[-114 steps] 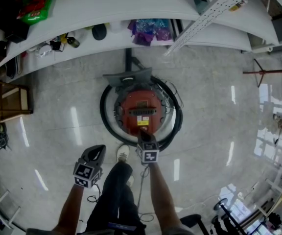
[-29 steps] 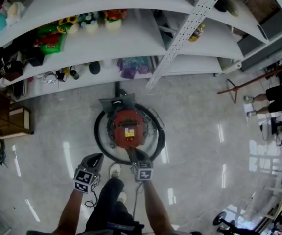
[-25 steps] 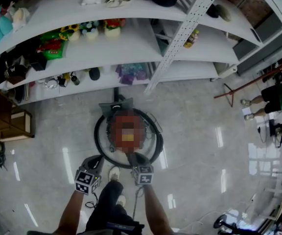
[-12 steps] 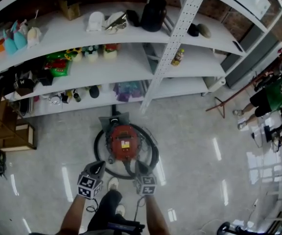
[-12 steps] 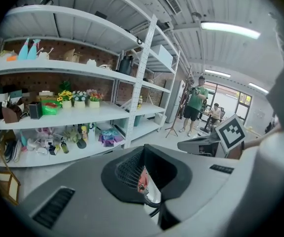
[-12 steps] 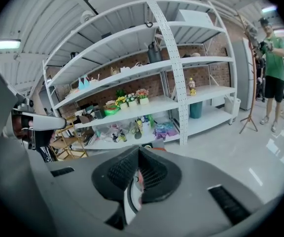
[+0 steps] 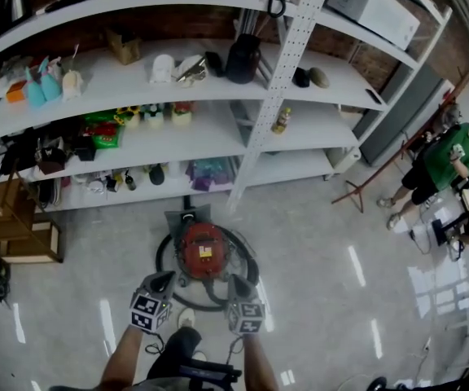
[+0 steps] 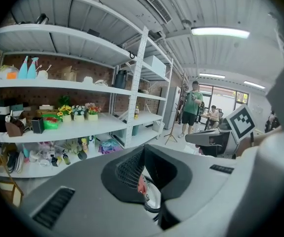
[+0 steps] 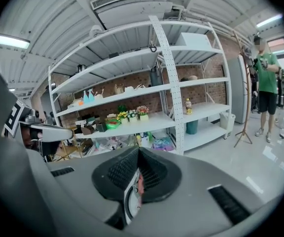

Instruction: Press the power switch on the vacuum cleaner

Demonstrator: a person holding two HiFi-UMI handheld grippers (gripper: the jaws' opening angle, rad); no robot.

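The vacuum cleaner [image 7: 201, 249] is a round red canister on the floor, ringed by its coiled black hose [image 7: 167, 276]. A grey nozzle part sits at its far side. In the head view my left gripper [image 7: 164, 278] and right gripper [image 7: 236, 284] hover side by side at the near edge of the hose ring, above it and touching nothing. Both are shut and hold nothing. Past the closed left gripper [image 8: 143, 184] and the closed right gripper [image 9: 138, 184] only a red sliver of the canister shows. No switch can be made out.
White shelving [image 7: 218, 149] with a perforated upright post [image 7: 269, 80] stands just behind the vacuum, loaded with small goods. A wooden crate [image 7: 19, 230] sits at the left. A person in a green shirt [image 7: 444, 157] stands at the far right beside a thin stand [image 7: 365, 190].
The head view has tilted up, so more shelves show and the vacuum looks smaller. The right gripper has come back from over the canister's top to its near edge. The left one has hardly moved.
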